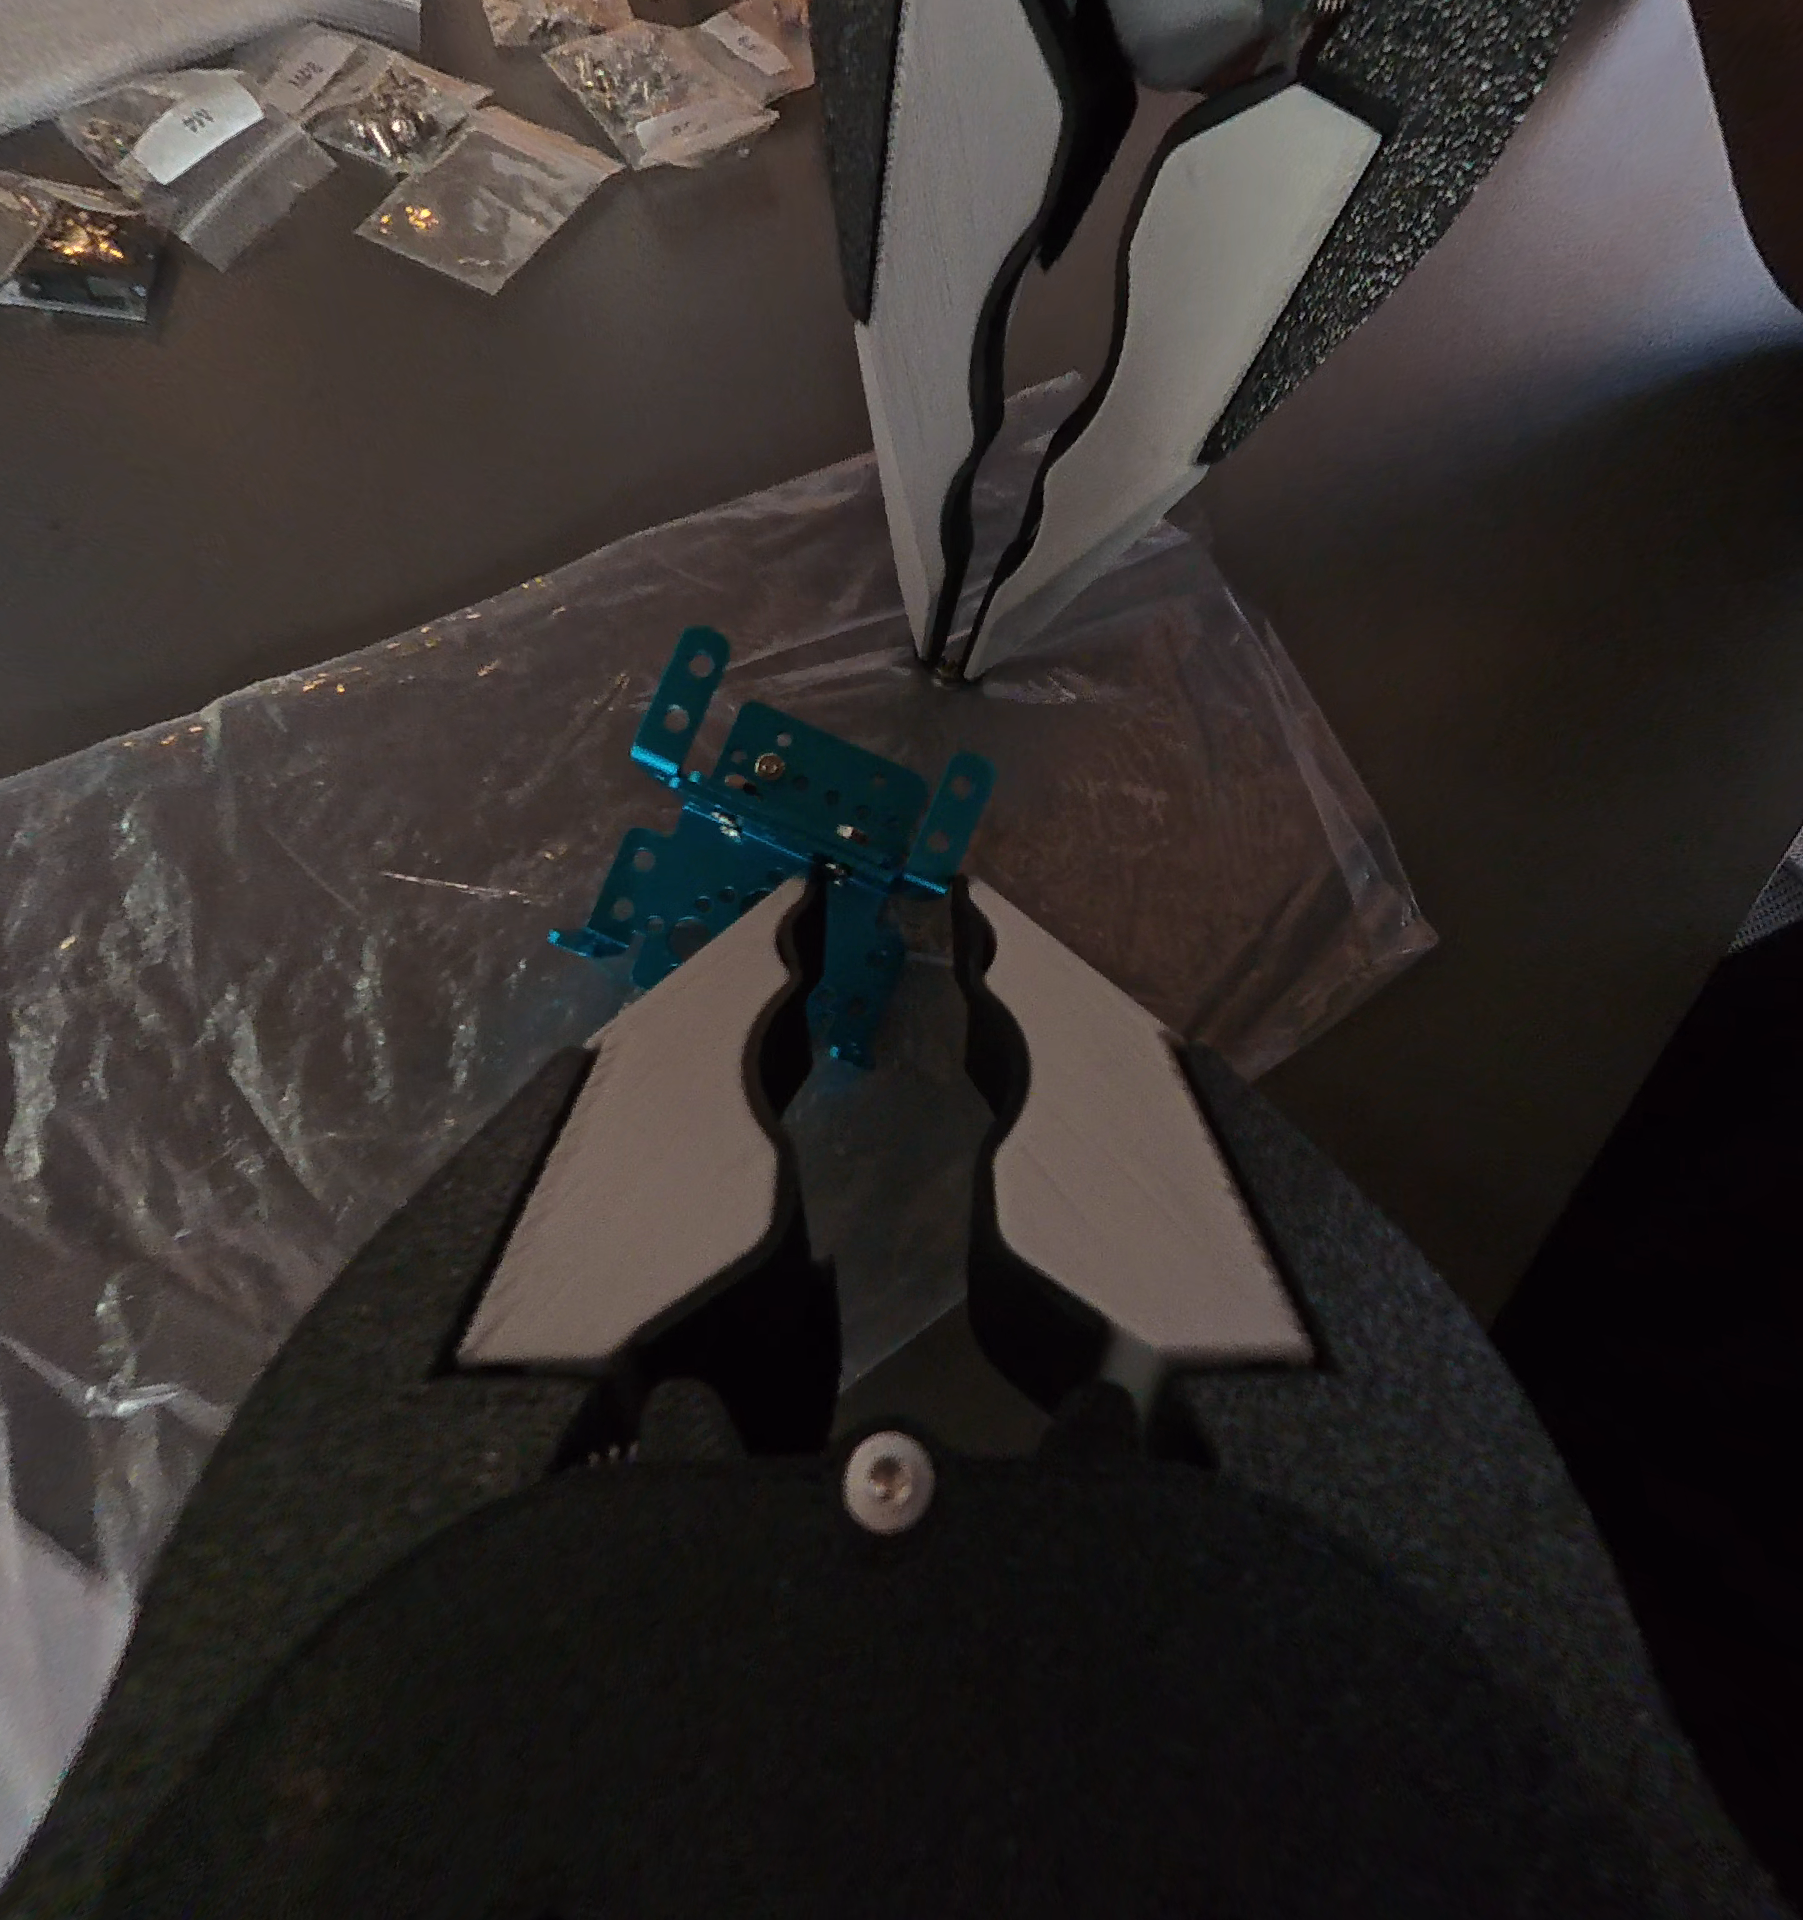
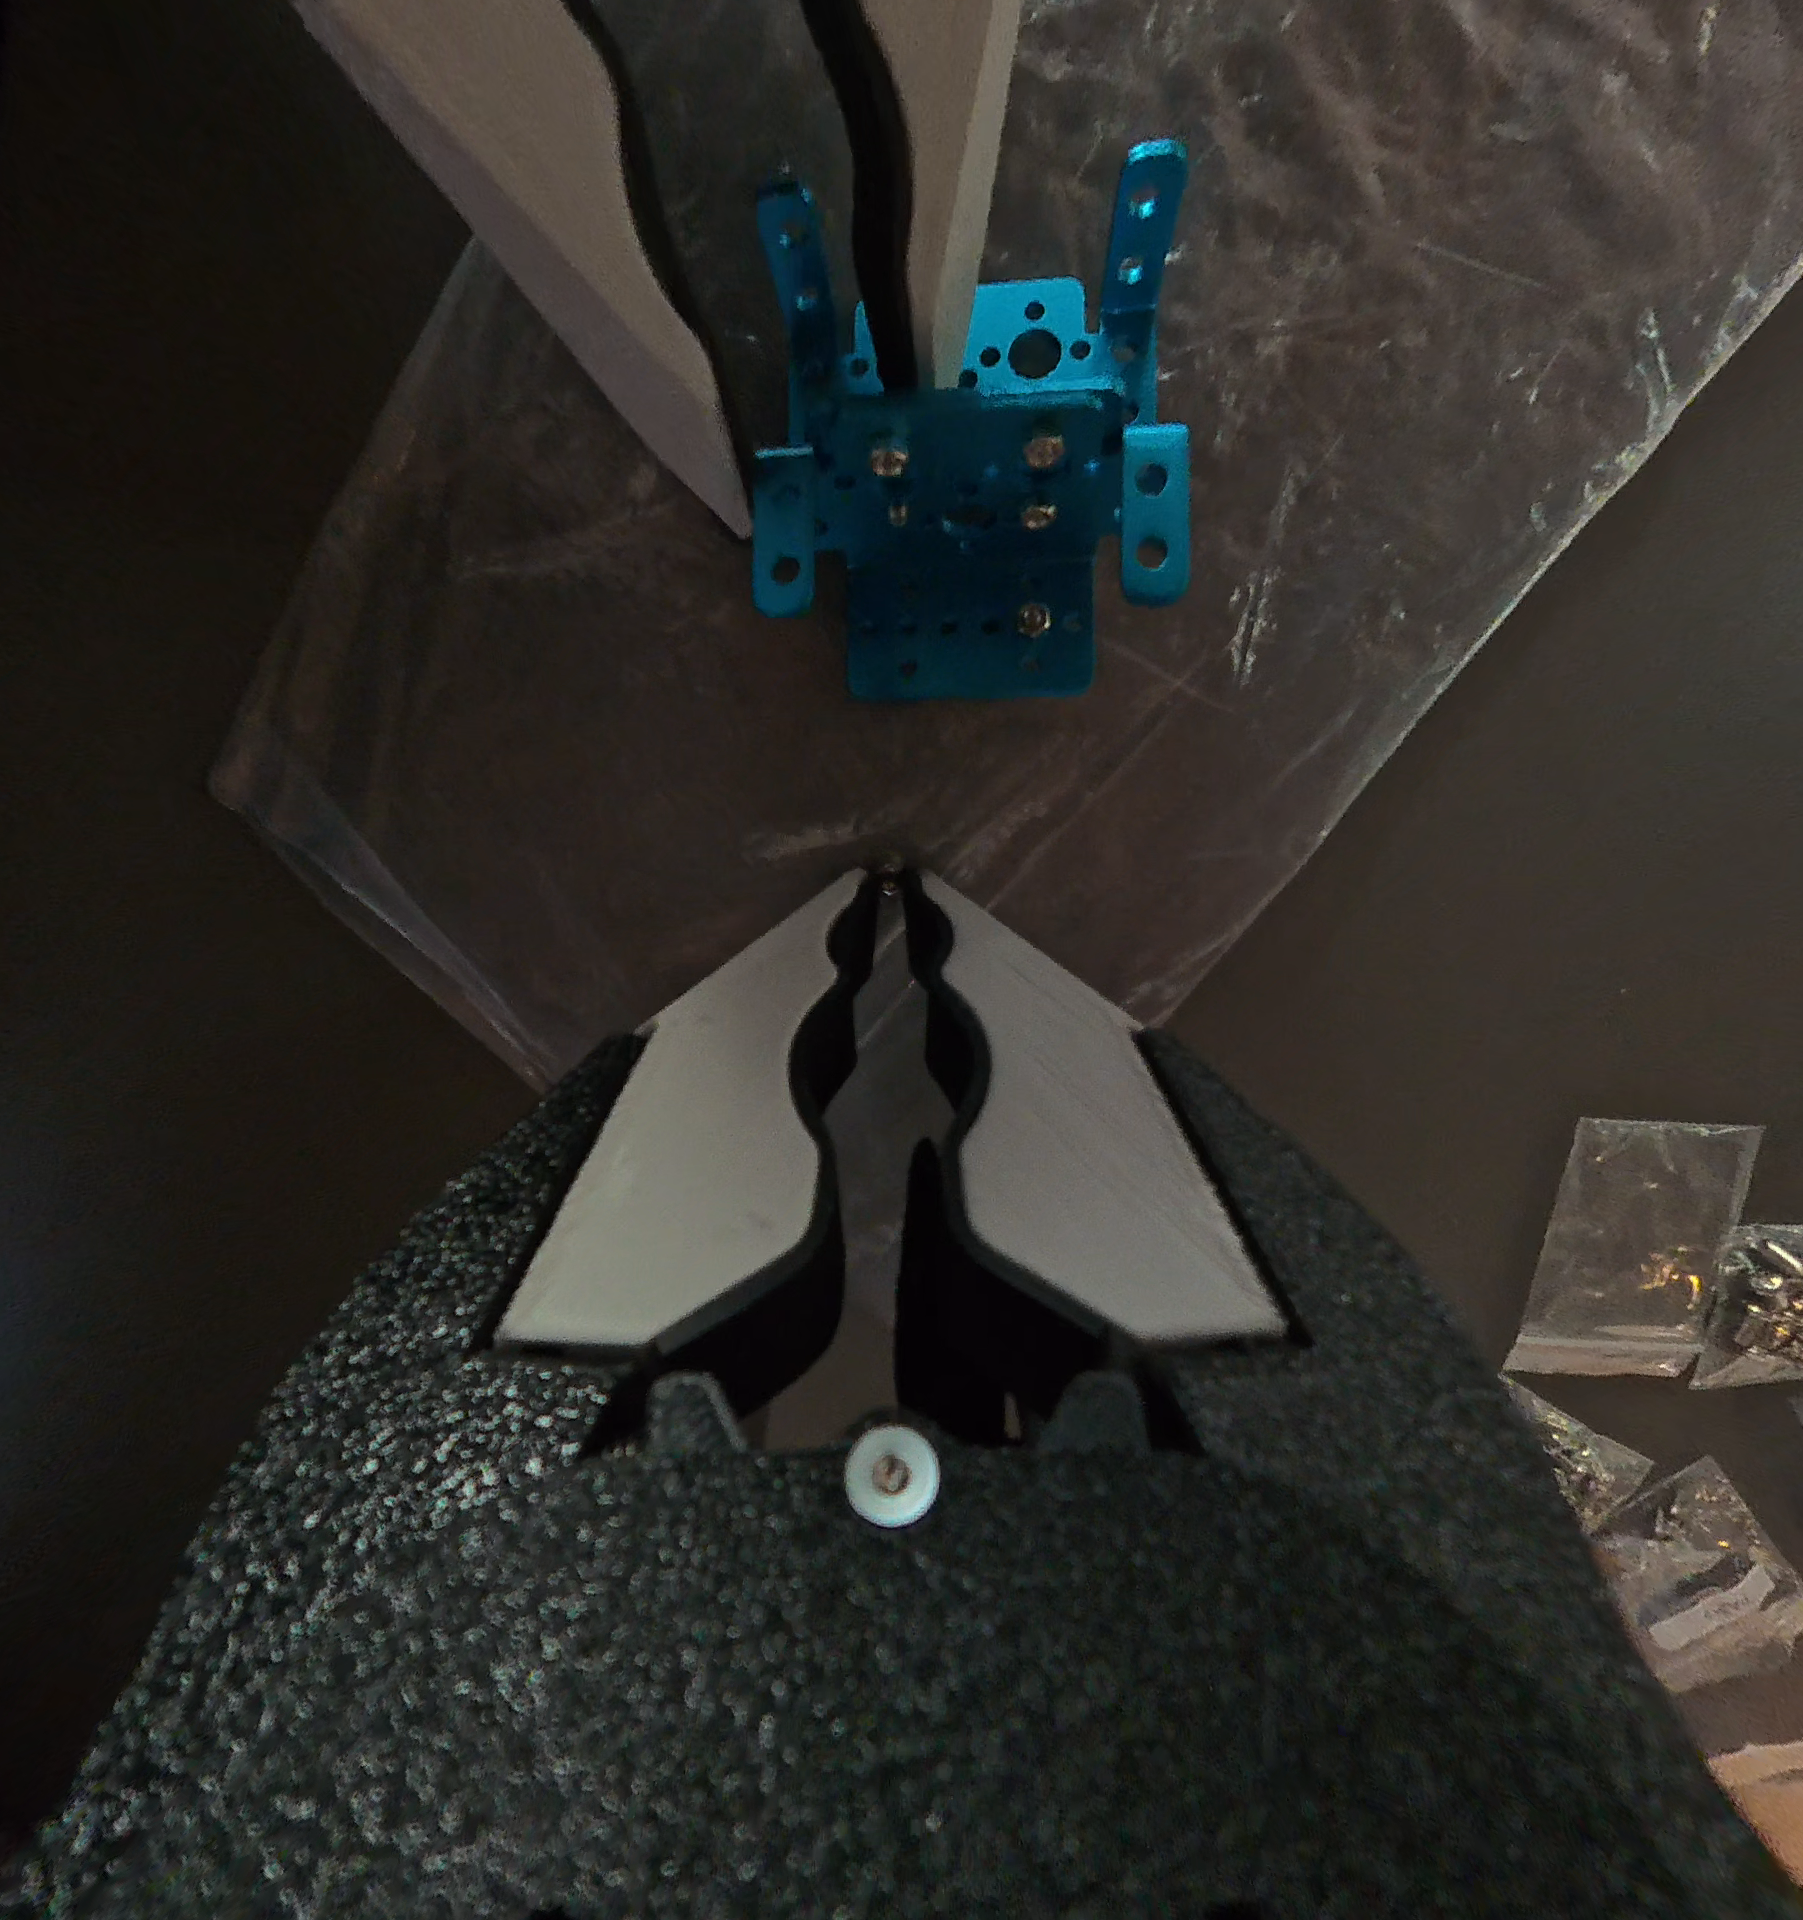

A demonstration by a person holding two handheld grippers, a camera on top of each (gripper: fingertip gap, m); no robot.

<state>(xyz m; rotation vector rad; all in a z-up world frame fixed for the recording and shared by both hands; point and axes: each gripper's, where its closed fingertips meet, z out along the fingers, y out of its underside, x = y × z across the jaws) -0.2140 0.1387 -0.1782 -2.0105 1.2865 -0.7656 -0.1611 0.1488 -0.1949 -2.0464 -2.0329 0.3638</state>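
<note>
A blue metal bracket assembly [image 1: 803, 790] with many holes and several brass screws stands on a clear plastic sheet [image 1: 253, 883]. My left gripper [image 1: 881, 885] straddles its near upright plate with the jaws closed in on it. From the right wrist view the bracket [image 2: 959, 540] sits ahead, with the left gripper's fingers [image 2: 585, 260] coming in from the top. My right gripper [image 2: 886, 878] is shut on a tiny brass screw [image 2: 889, 883], tips down on the sheet [image 2: 1292, 520]. In the left wrist view the right gripper [image 1: 949, 665] points down just behind the bracket.
Several small clear bags of screws and hardware [image 1: 409, 135] lie on the dark table [image 1: 357, 468] at the far left; they also show at the right of the right wrist view [image 2: 1655, 1278]. White cloth or paper [image 1: 3, 1662] lies at the near left. My hands' fingertips stand some 6 centimeters from each other.
</note>
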